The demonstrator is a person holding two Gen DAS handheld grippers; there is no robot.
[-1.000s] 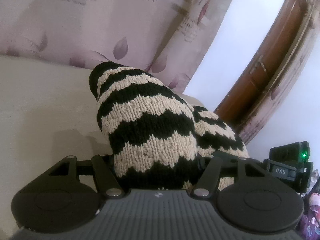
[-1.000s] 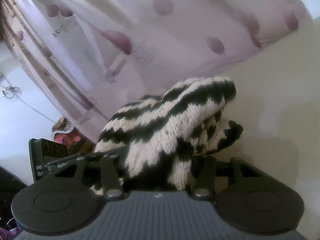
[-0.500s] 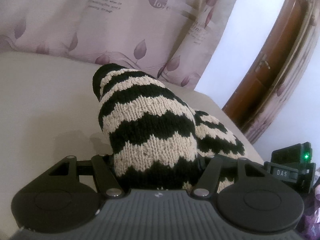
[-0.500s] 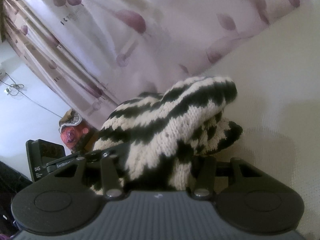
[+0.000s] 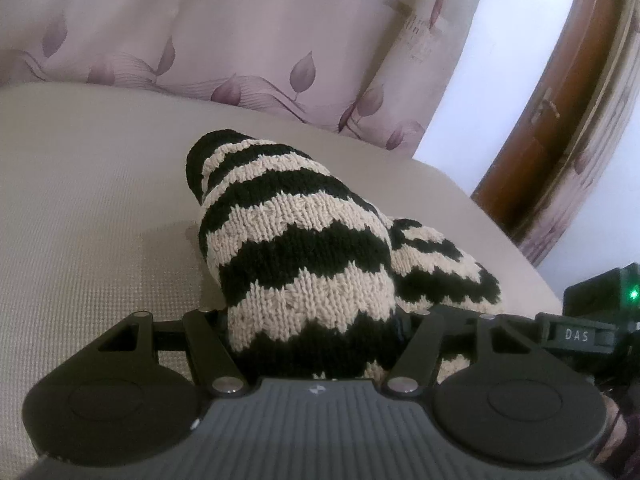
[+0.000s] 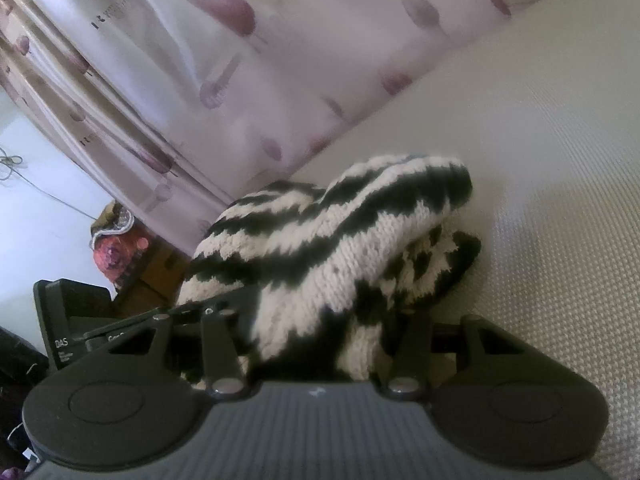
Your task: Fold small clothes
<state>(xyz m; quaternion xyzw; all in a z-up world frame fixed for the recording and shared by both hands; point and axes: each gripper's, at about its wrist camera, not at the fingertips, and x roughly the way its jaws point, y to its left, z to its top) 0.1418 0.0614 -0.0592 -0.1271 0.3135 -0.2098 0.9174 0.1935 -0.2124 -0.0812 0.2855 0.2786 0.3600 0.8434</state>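
A knitted garment (image 5: 304, 264) with black and cream zigzag stripes hangs bunched just above a beige textured cushion (image 5: 80, 220). My left gripper (image 5: 312, 316) is shut on one end of it; the knit fills the jaws and hides the fingertips. In the right wrist view the same garment (image 6: 340, 240) is folded over itself, and my right gripper (image 6: 320, 320) is shut on its other end. Each gripper shows in the other's view: the right gripper (image 5: 592, 320) at the right edge, the left gripper (image 6: 68, 320) at the lower left.
A pale curtain (image 5: 240, 40) with purple leaves hangs behind the cushion. A brown wooden door frame (image 5: 560, 120) stands at the right past a white wall. A red patterned object (image 6: 116, 248) sits low beside the curtain (image 6: 200, 60).
Both grippers have sunk toward the cushion and moved forward with the garment still held. More of the cushion shows and the curtain has slid up in both views.
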